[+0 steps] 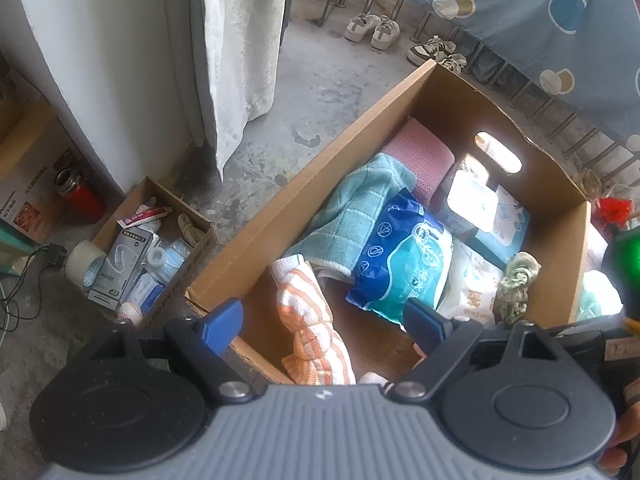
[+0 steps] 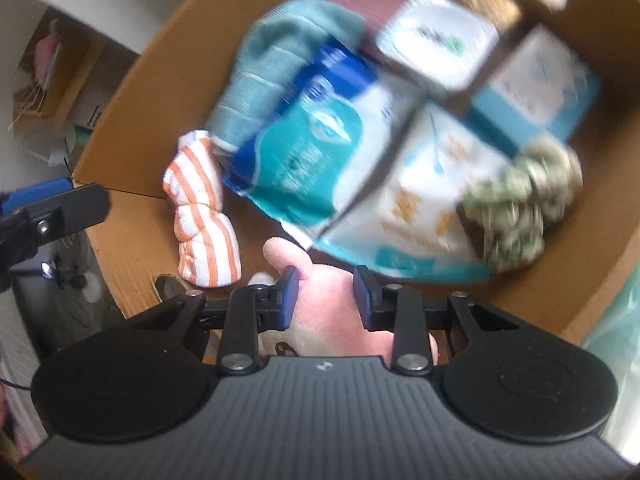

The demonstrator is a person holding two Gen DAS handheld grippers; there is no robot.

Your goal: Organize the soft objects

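Observation:
A large cardboard box [image 1: 304, 184] [image 2: 132, 92] holds a rolled orange-striped cloth [image 1: 308, 320] [image 2: 204, 208], a teal towel [image 1: 360, 208] [image 2: 272, 60], a pink towel [image 1: 420, 152], a blue wipes pack [image 1: 400, 248] [image 2: 312, 140], a white pack [image 1: 472, 284] [image 2: 420, 200] and a bunched green floral cloth [image 1: 516, 284] [image 2: 520, 200]. My left gripper [image 1: 320, 316] hangs open over the box's near end, above the striped cloth. My right gripper [image 2: 326, 280] is shut on a pink plush toy [image 2: 324, 304] low inside the box. The right wrist view is blurred.
A small cardboard box [image 1: 152, 248] of masks and packets sits on the concrete floor to the left, with a tape roll [image 1: 82, 260] and a red bottle [image 1: 82, 200] beside it. A white curtain [image 1: 240, 60] hangs behind. Shoes [image 1: 372, 28] stand farther back.

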